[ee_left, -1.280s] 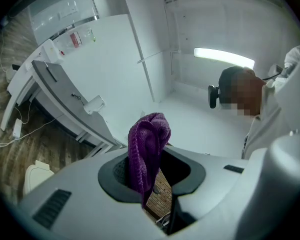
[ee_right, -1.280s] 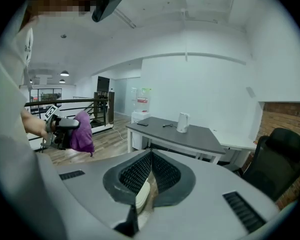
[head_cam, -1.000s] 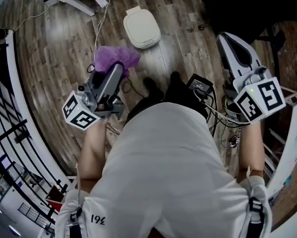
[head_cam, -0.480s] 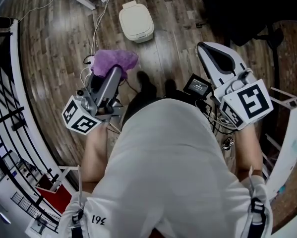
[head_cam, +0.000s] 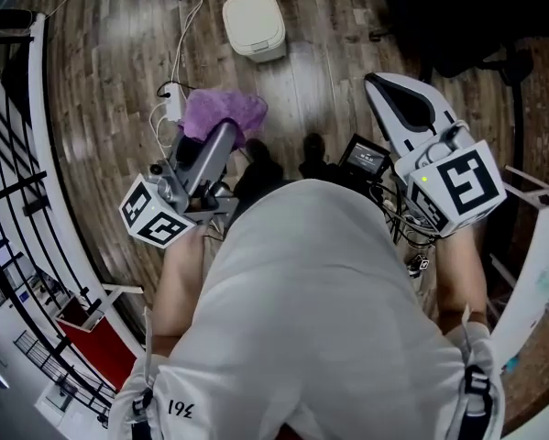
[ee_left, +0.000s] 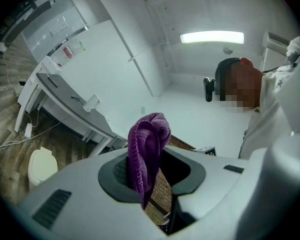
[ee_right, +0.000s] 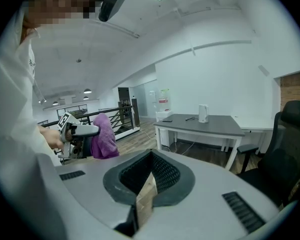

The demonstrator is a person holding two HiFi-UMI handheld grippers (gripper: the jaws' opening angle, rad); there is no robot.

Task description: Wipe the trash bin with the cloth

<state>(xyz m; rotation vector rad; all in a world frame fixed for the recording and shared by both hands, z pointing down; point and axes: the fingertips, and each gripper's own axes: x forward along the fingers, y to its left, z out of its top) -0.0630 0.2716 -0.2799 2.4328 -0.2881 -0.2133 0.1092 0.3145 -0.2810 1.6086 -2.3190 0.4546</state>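
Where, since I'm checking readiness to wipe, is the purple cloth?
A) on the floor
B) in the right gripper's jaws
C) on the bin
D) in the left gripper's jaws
D: the purple cloth is pinched in the left gripper; the right gripper is shut and empty.

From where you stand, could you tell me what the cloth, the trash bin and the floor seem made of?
Cloth: soft knitted or terry fabric, matte, with a ribbed texture. Trash bin: probably smooth cream plastic, slight sheen. Floor: glossy wood planks, perhaps laminate; it reflects light.
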